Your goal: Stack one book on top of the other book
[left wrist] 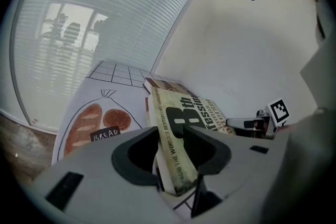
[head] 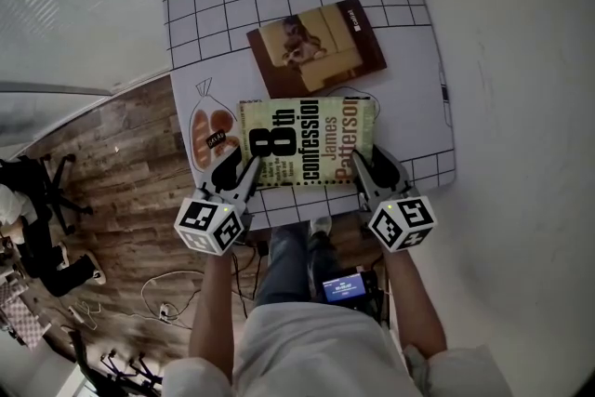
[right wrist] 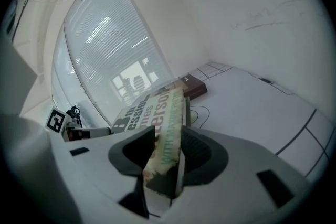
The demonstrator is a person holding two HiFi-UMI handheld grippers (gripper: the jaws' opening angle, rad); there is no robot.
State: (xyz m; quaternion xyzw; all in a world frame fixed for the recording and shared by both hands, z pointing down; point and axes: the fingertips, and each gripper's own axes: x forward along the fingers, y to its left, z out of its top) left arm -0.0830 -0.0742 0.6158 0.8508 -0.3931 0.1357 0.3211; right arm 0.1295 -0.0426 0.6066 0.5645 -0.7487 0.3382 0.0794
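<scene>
The paperback (head: 307, 142) sits at the near end of the desk (head: 423, 98), just short of the brown book (head: 316, 46) it is meant to top. I judge it light but limp (a soft cover that would sag if taken by one corner), so a hold at both near corners suits it. The left gripper (head: 238, 170) and the right gripper (head: 374, 168) have exactly that: each pair of fingers is clamped across the paperback's thickness at its own corner, parted only by the pages
</scene>
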